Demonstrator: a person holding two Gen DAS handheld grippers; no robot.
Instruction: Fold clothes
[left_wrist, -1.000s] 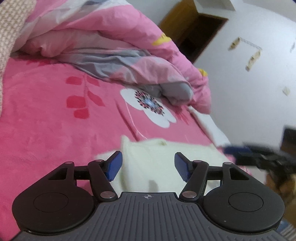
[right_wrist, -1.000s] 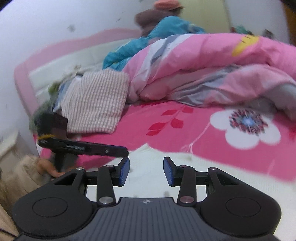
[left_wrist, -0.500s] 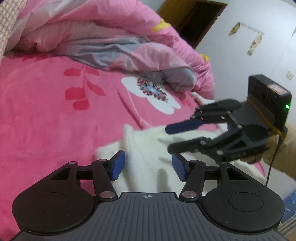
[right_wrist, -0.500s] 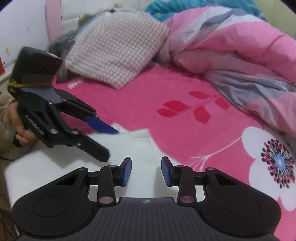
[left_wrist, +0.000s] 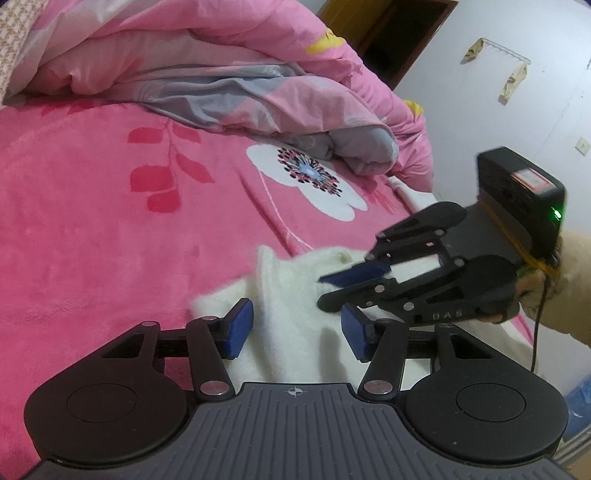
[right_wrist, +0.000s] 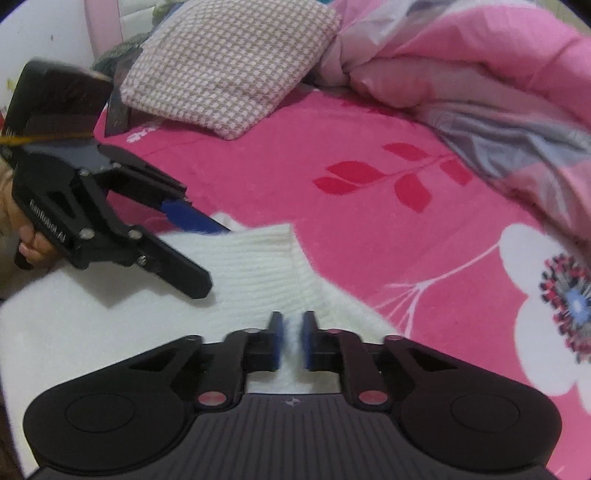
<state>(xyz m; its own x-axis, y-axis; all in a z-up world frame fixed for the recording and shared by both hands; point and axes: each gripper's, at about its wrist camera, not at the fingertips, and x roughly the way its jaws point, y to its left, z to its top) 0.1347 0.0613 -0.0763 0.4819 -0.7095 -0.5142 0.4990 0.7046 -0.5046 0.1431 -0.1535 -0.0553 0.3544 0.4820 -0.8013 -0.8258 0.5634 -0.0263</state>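
A white knit sweater (left_wrist: 295, 288) lies flat on the pink bed sheet (left_wrist: 92, 240), its ribbed edge (right_wrist: 258, 258) toward the bed's middle. My left gripper (left_wrist: 297, 330) hovers open just above the sweater's edge, blue pads wide apart with nothing between them. It shows at the left of the right wrist view too, as the left gripper (right_wrist: 214, 258). My right gripper (right_wrist: 292, 339) has its pads nearly together with white knit fabric pinched between them. In the left wrist view the right gripper (left_wrist: 324, 291) comes in from the right, fingers close together on the sweater.
A rumpled pink and grey duvet (left_wrist: 221, 74) is piled along the far side of the bed. A checked pillow (right_wrist: 229, 66) lies at the head end. A white wall and a dark doorway (left_wrist: 399, 40) are beyond. A person's hand (left_wrist: 535, 288) holds each gripper.
My right gripper has swung in over the sweater, dropped low and closed its fingers on the knit fabric. My left gripper has edged forward over the sweater and stays open.
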